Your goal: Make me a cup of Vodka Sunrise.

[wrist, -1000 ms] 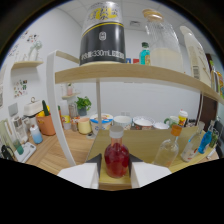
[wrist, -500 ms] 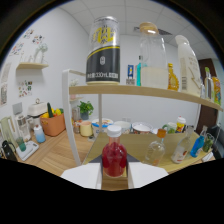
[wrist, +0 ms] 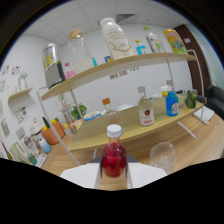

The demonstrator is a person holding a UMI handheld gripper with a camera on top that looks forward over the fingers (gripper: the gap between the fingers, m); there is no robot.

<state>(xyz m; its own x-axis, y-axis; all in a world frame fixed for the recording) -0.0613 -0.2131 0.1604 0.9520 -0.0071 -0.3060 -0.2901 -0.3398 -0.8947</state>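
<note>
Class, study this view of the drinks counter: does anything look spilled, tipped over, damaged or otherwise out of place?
Nothing stands out. The red bottle with the white cap sits upright in the gripper, jaws closed on it. The empty glass and the clear bottle stand upright, and no spill shows on the wooden counter.

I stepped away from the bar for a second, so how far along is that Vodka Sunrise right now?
Early on. Done: the red syrup bottle is picked up, held between the gripper fingers with its white cap on. In hand: carrying it near the empty glass. Left: nothing is poured; the clear bottle and blue bottle stand on the lower shelf.
</note>
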